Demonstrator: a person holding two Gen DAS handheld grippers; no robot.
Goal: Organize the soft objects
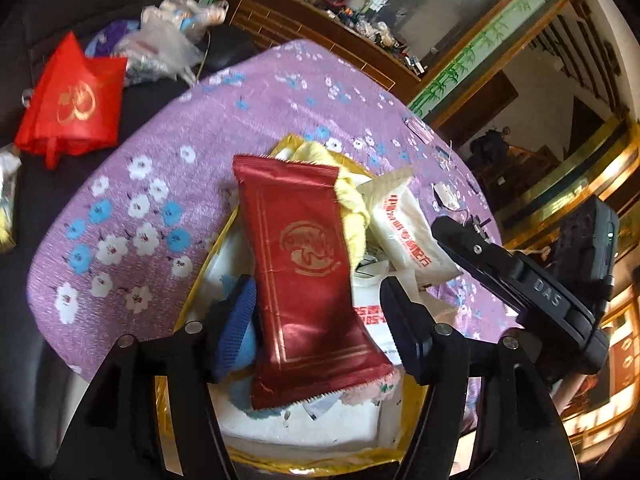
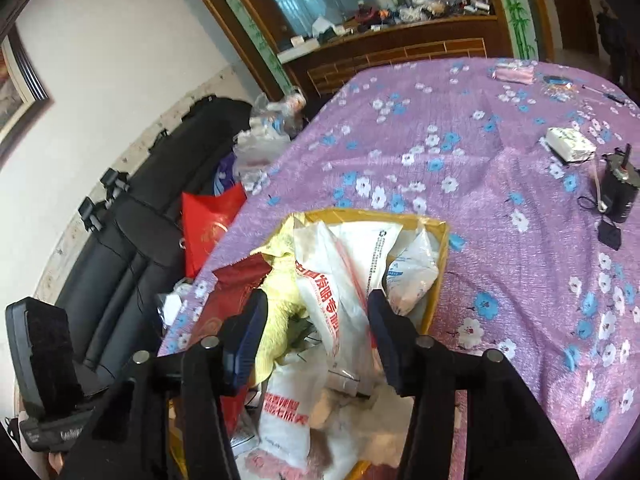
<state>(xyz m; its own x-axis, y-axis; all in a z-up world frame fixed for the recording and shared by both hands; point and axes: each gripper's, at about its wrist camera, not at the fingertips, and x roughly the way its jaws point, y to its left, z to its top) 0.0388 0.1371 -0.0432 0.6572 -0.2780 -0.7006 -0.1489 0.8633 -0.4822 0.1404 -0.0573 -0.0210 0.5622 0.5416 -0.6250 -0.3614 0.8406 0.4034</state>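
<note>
A yellow cardboard box (image 2: 438, 240) on the purple flowered table holds soft things: a yellow cloth (image 2: 280, 304), white plastic packets with red print (image 2: 340, 300) and a dark red foil packet (image 1: 304, 264). My left gripper (image 1: 320, 320) is open above the box, and the red packet lies between its fingers on top of the pile. My right gripper (image 2: 316, 328) is open over the box, its fingers on either side of a white packet. The right gripper's body (image 1: 520, 280) shows in the left wrist view.
A red bag (image 1: 72, 96) and clear plastic bags (image 1: 160, 44) lie on the dark sofa (image 2: 120, 248) left of the table. A tissue pack (image 2: 570, 144) and a black device (image 2: 618, 192) sit on the table's right side. A wooden cabinet (image 2: 400, 52) stands behind.
</note>
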